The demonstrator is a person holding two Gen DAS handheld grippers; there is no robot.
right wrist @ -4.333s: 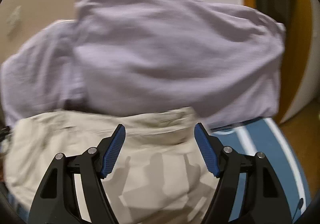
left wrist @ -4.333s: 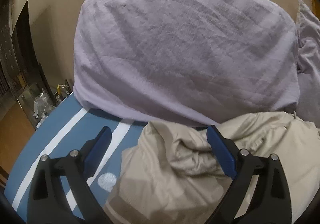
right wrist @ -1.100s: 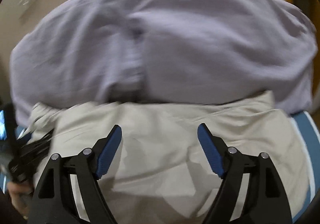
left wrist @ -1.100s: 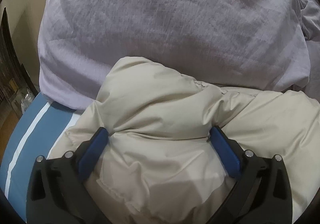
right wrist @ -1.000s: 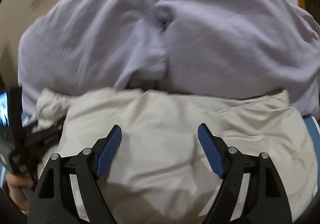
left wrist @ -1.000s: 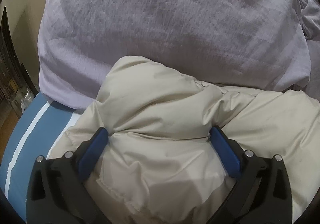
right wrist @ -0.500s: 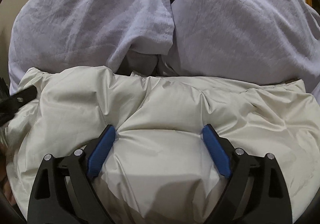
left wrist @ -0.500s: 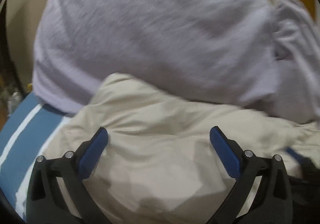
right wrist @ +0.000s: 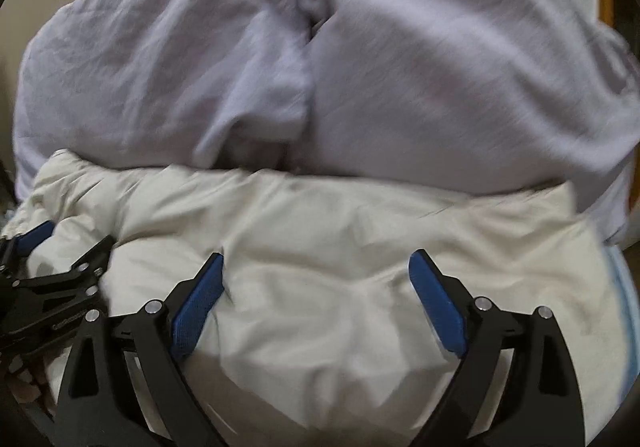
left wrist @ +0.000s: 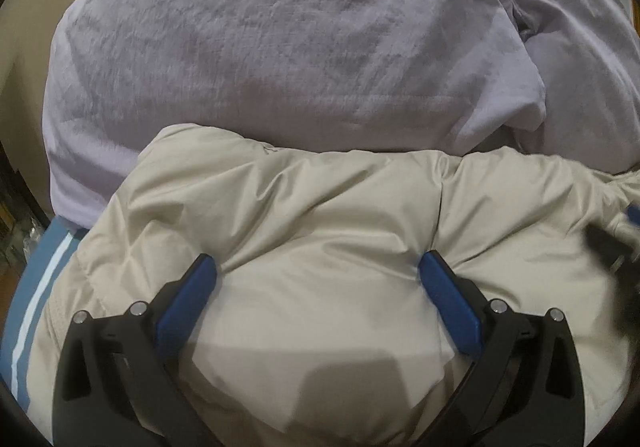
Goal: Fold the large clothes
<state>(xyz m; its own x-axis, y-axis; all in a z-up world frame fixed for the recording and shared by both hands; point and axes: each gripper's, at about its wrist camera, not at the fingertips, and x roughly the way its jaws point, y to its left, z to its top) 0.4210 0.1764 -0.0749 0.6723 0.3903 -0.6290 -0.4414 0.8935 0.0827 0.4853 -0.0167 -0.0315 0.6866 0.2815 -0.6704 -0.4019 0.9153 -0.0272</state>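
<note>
Left wrist view: beige jacket bunched, no neat fold visible; left gripper, right gripper both spread, pressing into it; folding mostly left.

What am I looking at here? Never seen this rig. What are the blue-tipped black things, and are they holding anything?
No robot arm: a person holds one pair of tongs in each hand, each with a fisheye camera looking along its fingers. One picture is from the left tongs, the other from the right tongs. Both pairs are open, pressed down onto a puffy beige jacket, gripping nothing. The jacket lies on a blue, white-striped cover, against two lilac pillows. The left tongs also show at the left edge of the right view.
</note>
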